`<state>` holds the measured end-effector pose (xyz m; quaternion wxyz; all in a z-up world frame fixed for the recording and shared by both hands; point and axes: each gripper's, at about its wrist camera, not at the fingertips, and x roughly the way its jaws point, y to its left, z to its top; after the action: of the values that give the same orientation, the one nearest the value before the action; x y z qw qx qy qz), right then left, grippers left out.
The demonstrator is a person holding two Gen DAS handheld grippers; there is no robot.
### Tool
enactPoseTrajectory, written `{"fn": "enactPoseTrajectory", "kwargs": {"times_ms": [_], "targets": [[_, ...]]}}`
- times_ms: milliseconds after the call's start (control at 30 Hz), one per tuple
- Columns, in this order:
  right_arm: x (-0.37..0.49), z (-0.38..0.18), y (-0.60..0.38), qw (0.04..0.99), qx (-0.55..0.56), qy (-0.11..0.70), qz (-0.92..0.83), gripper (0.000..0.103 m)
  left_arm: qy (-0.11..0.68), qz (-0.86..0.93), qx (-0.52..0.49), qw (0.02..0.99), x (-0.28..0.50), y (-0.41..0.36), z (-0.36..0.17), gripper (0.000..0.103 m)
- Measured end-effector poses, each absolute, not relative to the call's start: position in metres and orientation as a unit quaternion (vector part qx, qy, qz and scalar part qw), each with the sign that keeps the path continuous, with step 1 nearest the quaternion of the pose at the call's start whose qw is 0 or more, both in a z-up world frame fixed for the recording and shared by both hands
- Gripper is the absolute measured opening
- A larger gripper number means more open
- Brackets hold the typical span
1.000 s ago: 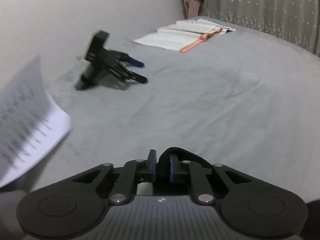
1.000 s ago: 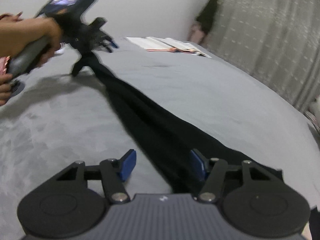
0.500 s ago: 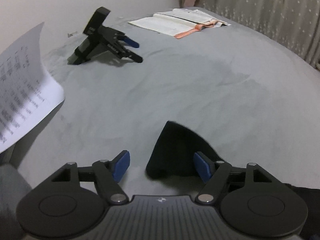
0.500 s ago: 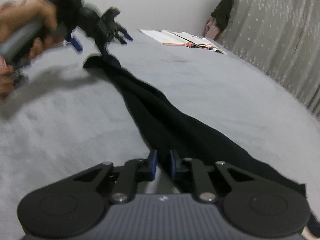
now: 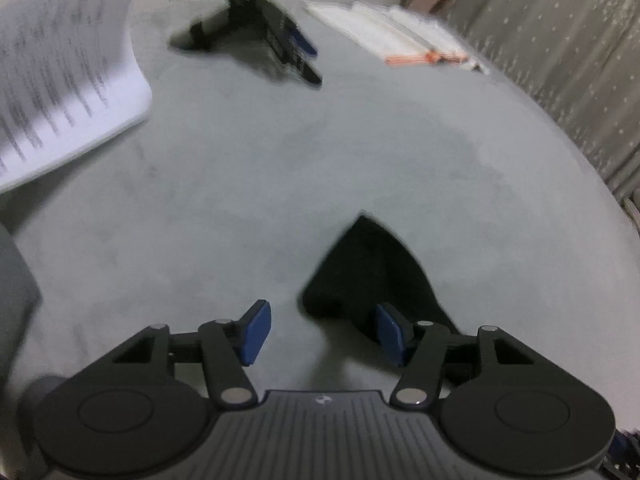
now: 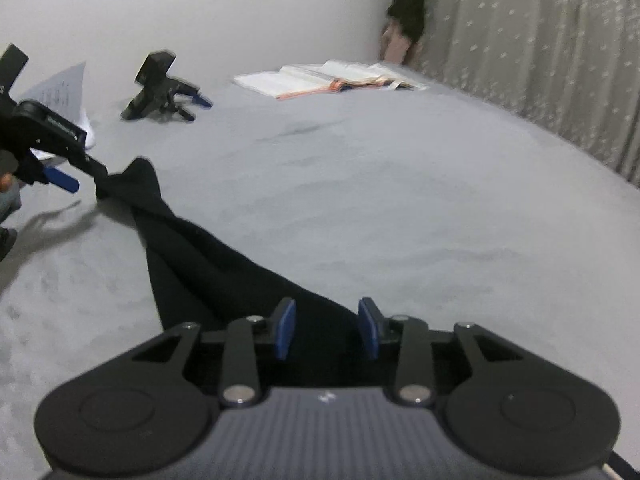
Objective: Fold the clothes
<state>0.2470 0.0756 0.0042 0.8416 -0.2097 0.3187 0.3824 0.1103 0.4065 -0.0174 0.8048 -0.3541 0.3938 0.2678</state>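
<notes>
**Operator:** Status of the left gripper (image 5: 318, 334)?

**Inspector:** Jaws stand apart and are closing. In the left wrist view one blue pad (image 5: 256, 332) is over bare grey bed cover (image 5: 360, 152); the other sits at the edge of the black garment (image 5: 368, 268), whose pointed corner lies just ahead of the fingers. No pad presses on the cloth. In the right wrist view the tip of one finger of this gripper looks to touch that corner of the cloth – whether it bears on it cannot be told.

**Operator:** And the right gripper (image 6: 326, 330)?

**Inspector:** Jaws partly apart and opening. The garment passes between its pads; a gap shows on both sides, so nothing is clamped.

**Operator:** Position of the garment?

**Inspector:** It lies flat on the bed as one long dark strip – from the right gripper, running up and left across the right wrist view, to the left gripper's fingers.

**Operator:** Other items on the bed?

**Inspector:** A spare gripper (image 6: 160, 88) lying well beyond the garment, an open book (image 6: 324, 78) toward the curtain (image 6: 540, 60), and a printed sheet (image 5: 60, 64) at the left.
</notes>
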Motion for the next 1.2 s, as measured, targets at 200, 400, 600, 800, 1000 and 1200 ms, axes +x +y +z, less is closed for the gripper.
{"fn": "enactPoseTrajectory", "kwargs": {"times_ms": [200,400,600,800,1000,1200], "targets": [[0.253,-0.014,0.094,0.832,-0.227,0.318,0.393,0.049,0.373,0.226,-0.409,0.801,0.114,0.405,-0.018,0.057],[0.26,-0.017,0.091,0.825,-0.176,0.34,0.416,0.048,0.365,0.217,-0.444,0.789,0.118,0.403,-0.032,0.055],[0.255,-0.012,0.085,0.819,-0.187,0.338,0.423,0.004,0.329,0.245,-0.436,0.801,0.116,0.395,-0.033,0.001],[0.236,-0.003,0.081,0.864,-0.199,0.272,0.374,0.004,0.278,0.254,-0.388,0.841,0.128,0.382,0.001,0.0],[0.249,-0.001,0.086,0.89,-0.203,0.263,0.312,0.004,0.282,0.243,-0.392,0.841,0.174,0.39,-0.003,0.0],[0.267,-0.015,0.095,0.895,-0.209,0.285,0.271,0.004,0.296,0.23,-0.393,0.84,0.221,0.399,-0.025,0.003]]}}
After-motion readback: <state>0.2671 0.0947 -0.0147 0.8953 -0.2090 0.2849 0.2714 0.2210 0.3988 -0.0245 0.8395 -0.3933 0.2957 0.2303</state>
